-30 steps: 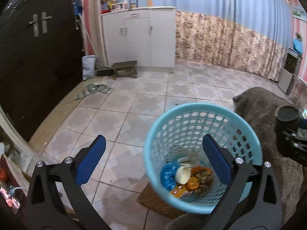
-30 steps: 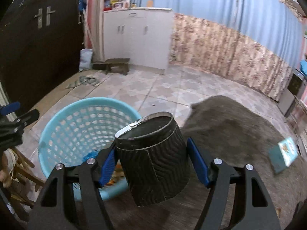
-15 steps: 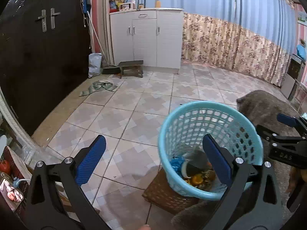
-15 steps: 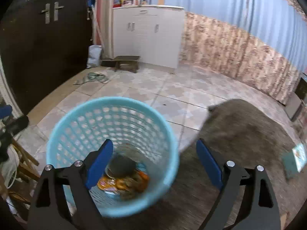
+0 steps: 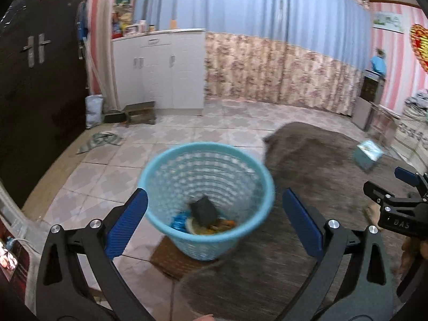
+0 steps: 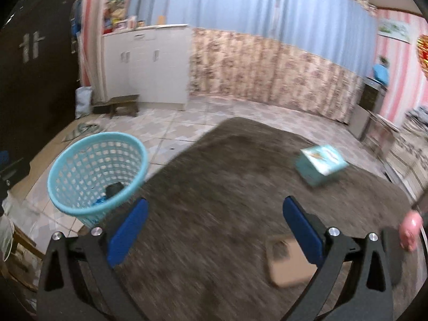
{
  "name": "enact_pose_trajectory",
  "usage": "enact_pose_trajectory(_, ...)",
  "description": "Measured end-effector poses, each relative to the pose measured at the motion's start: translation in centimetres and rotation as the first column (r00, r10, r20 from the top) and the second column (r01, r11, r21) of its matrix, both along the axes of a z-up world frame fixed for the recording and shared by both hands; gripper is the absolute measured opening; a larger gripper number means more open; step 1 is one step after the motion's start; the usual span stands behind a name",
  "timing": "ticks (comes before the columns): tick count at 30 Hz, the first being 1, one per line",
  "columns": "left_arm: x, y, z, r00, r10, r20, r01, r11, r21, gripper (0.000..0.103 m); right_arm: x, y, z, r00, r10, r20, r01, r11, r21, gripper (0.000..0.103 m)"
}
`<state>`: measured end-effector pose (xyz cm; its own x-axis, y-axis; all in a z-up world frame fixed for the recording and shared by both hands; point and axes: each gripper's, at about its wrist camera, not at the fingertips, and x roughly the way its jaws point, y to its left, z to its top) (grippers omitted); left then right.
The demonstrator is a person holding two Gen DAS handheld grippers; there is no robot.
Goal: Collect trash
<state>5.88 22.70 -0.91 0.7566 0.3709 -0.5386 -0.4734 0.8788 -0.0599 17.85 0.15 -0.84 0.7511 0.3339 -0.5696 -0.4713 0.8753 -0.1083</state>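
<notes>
Tiled floor (image 6: 174,123) is partly covered by a grey rug (image 6: 227,187), above which both tongs, left tongs (image 5: 214,222) and right tongs (image 6: 214,230), are held wide apart, empty, the right having just been opening.

A light blue latticed basket (image 5: 248,184) is seen on pale tiles patterned with grey diamonds (image 5: 107,165), beside a grey-brown rug (image 6: 227,214) on which a teal box (image 6: 319,164) and a tan flat case (image 6: 289,263) are laid. Far off, white cabinets (image 5: 160,69) are flanked by a dark door (image 5: 34,80), with blue curtains (image 5: 267,8) hung above a beige floral band (image 5: 281,72) and pink-striped walls (image 5: 396,61) at the right. Blue pads (image 6: 127,236) are carried on black gripper frames.
</notes>
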Motion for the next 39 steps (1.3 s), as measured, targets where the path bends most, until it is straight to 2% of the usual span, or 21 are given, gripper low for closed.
enact_pose_trajectory(8, -0.8, -7.9, 0.1, 0.990, -0.138, -0.003, 0.138, 0.990, 0.003, 0.097, -4.9, -7.4, 0.4, 0.991, -0.134, 0.028, 0.133, 0.991, 0.015, 0.098)
enact_pose_trajectory(15, -2.8, -12.6, -0.2, 0.980, -0.198, 0.021, 0.197, 0.979, 0.047, 0.097, -9.8, -12.9, 0.2, 0.968, -0.238, 0.079, 0.236, 0.971, 0.039, 0.098)
enact_pose_trajectory(21, -4.8, -16.0, -0.7, 0.956, -0.289, 0.056, 0.285, 0.956, 0.066, 0.098, -13.1, -16.3, -0.5, 0.954, -0.288, 0.086, 0.280, 0.956, 0.091, 0.098)
enact_pose_trajectory(24, -5.3, -16.8, -1.3, 0.951, -0.305, 0.050, 0.302, 0.952, 0.054, 0.098, -13.5, -17.2, -0.9, 0.947, -0.316, 0.055, 0.309, 0.945, 0.103, 0.098)
enact_pose_trajectory(28, -6.3, -17.8, -1.0, 0.947, -0.316, 0.063, 0.311, 0.947, 0.083, 0.098, -14.7, -18.3, -0.9, 0.936, -0.344, 0.075, 0.334, 0.935, 0.118, 0.099)
enact_pose_trajectory(30, -6.6, -18.2, -0.8, 0.945, -0.318, 0.071, 0.312, 0.946, 0.084, 0.098, -14.8, -18.4, -1.1, 0.930, -0.359, 0.074, 0.352, 0.931, 0.096, 0.099)
enact_pose_trajectory(33, -7.4, -18.5, -0.6, 0.942, -0.324, 0.085, 0.317, 0.945, 0.084, 0.098, -15.2, -18.7, -1.2, 0.930, -0.362, 0.065, 0.354, 0.928, 0.116, 0.098)
enact_pose_trajectory(39, -8.5, -18.7, -0.8, 0.942, -0.321, 0.100, 0.311, 0.945, 0.099, 0.098, -16.4, -18.1, -1.0, 0.913, -0.391, 0.114, 0.378, 0.918, 0.117, 0.098)
